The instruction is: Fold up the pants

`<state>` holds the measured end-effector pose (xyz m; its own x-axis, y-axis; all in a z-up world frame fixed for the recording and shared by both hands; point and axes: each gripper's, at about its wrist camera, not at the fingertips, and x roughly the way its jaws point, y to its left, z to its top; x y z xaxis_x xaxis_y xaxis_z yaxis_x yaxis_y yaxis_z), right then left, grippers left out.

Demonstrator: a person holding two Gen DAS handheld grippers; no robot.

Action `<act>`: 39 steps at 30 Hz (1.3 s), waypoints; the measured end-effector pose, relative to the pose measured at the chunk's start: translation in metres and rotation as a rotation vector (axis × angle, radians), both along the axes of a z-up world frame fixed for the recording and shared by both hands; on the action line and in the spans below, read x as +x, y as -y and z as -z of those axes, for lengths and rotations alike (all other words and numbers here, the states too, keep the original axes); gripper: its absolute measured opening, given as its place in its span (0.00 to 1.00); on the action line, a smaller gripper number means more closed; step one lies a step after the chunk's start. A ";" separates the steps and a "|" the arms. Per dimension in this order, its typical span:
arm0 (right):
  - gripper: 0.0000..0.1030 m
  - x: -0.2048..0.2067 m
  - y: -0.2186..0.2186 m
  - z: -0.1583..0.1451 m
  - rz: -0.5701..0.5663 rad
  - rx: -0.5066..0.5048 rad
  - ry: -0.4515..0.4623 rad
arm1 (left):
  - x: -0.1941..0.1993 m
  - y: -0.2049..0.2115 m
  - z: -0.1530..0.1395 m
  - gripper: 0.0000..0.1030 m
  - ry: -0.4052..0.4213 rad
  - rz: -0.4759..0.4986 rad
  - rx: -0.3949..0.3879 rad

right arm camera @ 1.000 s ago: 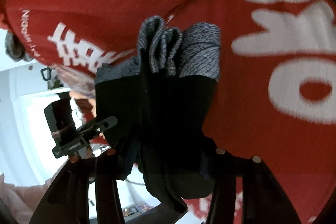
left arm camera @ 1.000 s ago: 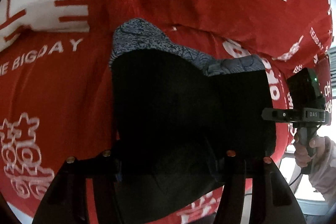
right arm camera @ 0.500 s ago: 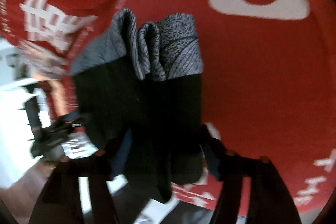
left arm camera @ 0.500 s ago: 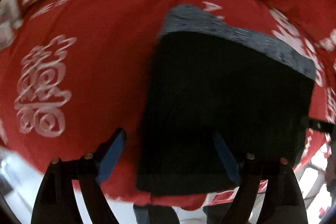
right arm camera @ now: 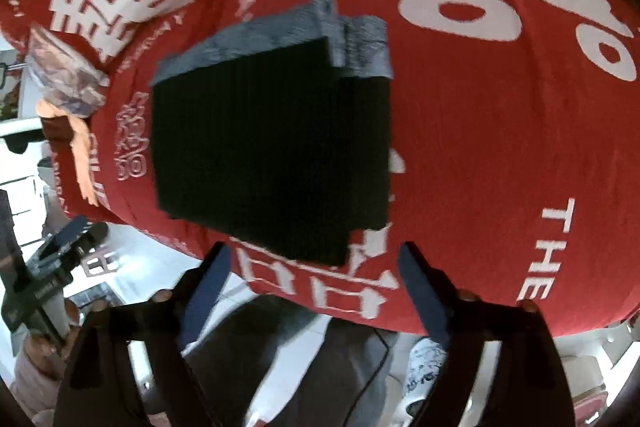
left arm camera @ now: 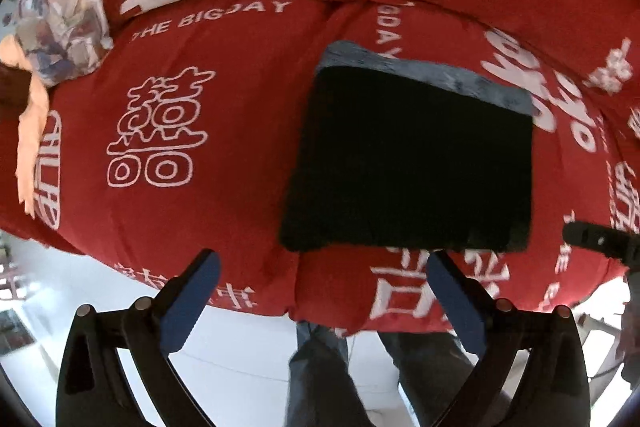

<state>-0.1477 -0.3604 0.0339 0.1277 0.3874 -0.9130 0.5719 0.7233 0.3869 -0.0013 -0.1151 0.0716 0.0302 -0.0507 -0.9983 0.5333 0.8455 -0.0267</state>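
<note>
The black pants (left arm camera: 412, 163) with a grey patterned waistband lie folded into a compact rectangle on the red bedspread (left arm camera: 208, 99). They also show in the right wrist view (right arm camera: 272, 155), stacked in layers with the grey band at the far edge. My left gripper (left arm camera: 322, 267) is open and empty, just short of the pants' near edge. My right gripper (right arm camera: 314, 259) is open and empty, its blue-padded fingers (right arm camera: 424, 291) just below the folded stack.
The red bedspread with white characters covers a bed whose near edge drops to a pale floor (left arm camera: 240, 347). A patterned cloth and an orange item (left arm camera: 52, 39) lie at the far left. The person's legs (right arm camera: 304, 367) stand close below the bed edge.
Both grippers have opened and let go of the pants, then drawn back toward the bed edge. The pants now lie flat and folded on the bedspread.
</note>
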 end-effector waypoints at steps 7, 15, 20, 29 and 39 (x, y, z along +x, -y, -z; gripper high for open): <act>1.00 0.007 -0.039 -0.046 -0.002 -0.147 0.058 | -0.020 -0.025 -0.042 1.00 0.071 0.063 -0.110; 1.00 0.014 -0.085 -0.085 0.009 -0.283 0.013 | -0.019 -0.055 -0.074 1.00 0.103 0.078 -0.168; 1.00 0.013 -0.110 -0.096 0.017 -0.277 0.025 | -0.023 -0.067 -0.097 1.00 0.172 0.139 -0.239; 1.00 0.025 -0.140 -0.118 -0.046 -0.354 0.042 | -0.036 -0.060 -0.098 1.00 0.163 0.295 -0.168; 1.00 0.025 -0.143 -0.118 -0.044 -0.359 0.017 | -0.034 -0.062 -0.090 1.00 0.147 0.275 -0.115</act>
